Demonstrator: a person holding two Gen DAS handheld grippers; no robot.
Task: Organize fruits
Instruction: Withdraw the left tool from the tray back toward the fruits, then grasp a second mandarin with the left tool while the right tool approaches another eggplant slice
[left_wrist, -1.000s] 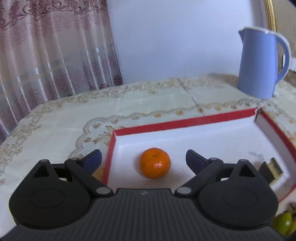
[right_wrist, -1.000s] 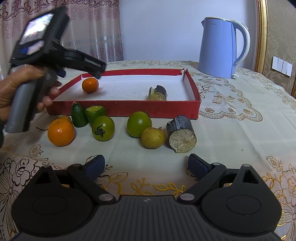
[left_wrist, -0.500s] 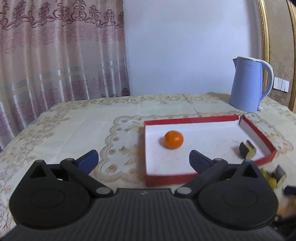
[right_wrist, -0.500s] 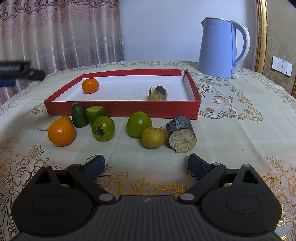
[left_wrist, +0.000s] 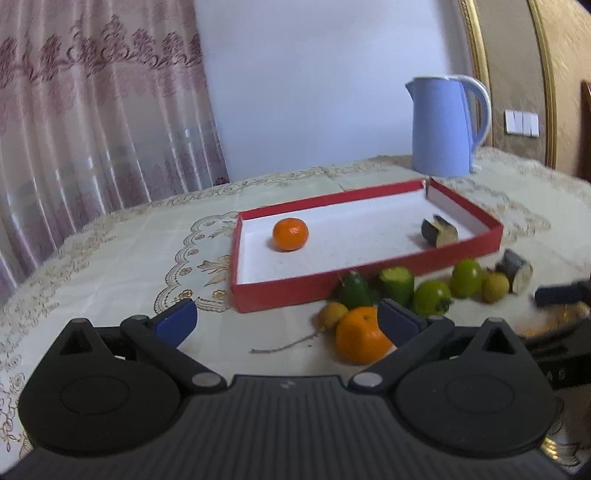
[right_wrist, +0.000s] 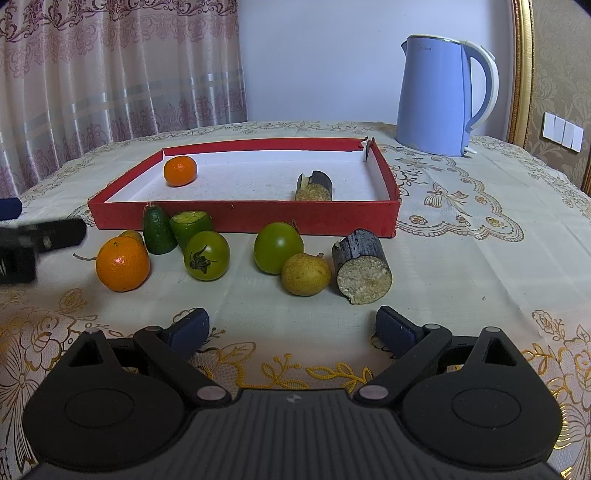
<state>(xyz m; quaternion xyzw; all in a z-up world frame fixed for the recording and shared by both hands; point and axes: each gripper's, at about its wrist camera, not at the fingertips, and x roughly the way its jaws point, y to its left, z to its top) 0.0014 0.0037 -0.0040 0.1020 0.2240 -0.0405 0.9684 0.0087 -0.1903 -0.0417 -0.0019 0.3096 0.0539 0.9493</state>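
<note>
Both tools gape wide, empty. Left tool (left_wrist: 286, 319) hovers low over the tabletop (right_wrist: 461, 266), its right finger just in front of an orange (left_wrist: 360, 336). Right tool (right_wrist: 291, 330) faces the fruit row. Red tray (right_wrist: 243, 216) holds a second orange (right_wrist: 180, 170) and an eggplant chunk (right_wrist: 314, 186). Remaining fruit lies before the tray's near wall.

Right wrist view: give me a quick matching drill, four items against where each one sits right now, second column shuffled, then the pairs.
Items:
1. small orange
2. large orange
3. blue kettle
4. yellow pear

Places:
A. behind the red tray's far right corner
B. inside the tray, far left corner
C. on the cloth, between a green tomato and an eggplant chunk
D. on the cloth, leftmost of the front row

Pairs: 1-B, 2-D, 3-A, 4-C
</note>
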